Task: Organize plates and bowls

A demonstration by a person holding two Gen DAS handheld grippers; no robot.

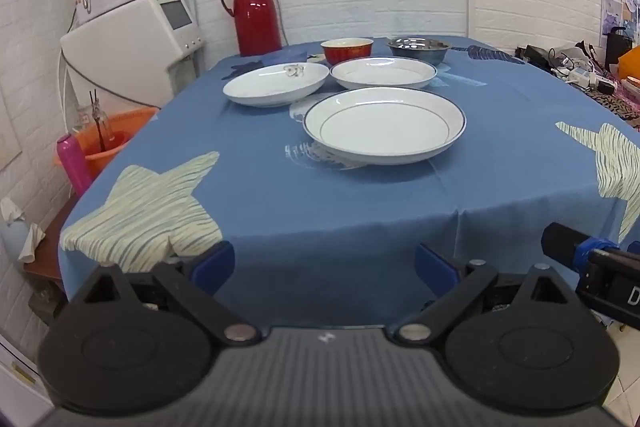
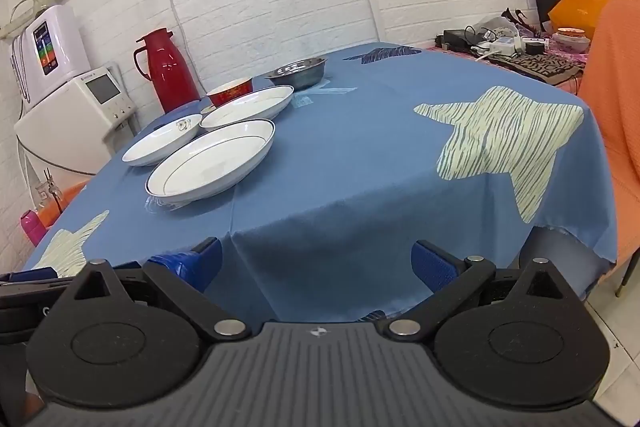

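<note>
Plates lie well ahead of both tongs on the blue-clothed counter (image 1: 360, 203): a blue-rimmed plate (image 1: 384, 123) nearest, two more plates (image 1: 276, 83) (image 1: 383, 71) just behind it. Farther back stand a red bowl (image 1: 347, 50) and a steel bowl (image 1: 418, 49). Left tongs (image 1: 325, 267) and right tongs (image 2: 316, 265) gape wide, holding nothing, at the counter's near edge

The three plates (image 1: 384, 125) look like glossy white glazed ceramic, the steel bowl (image 1: 418, 50) is shiny metal. Matte blue cloth (image 1: 320, 195) covers the counter, creased at the near edge. Red flask (image 1: 254, 13) is glossy, and the blue fingers (image 2: 434, 265) look like textured plastic.
</note>
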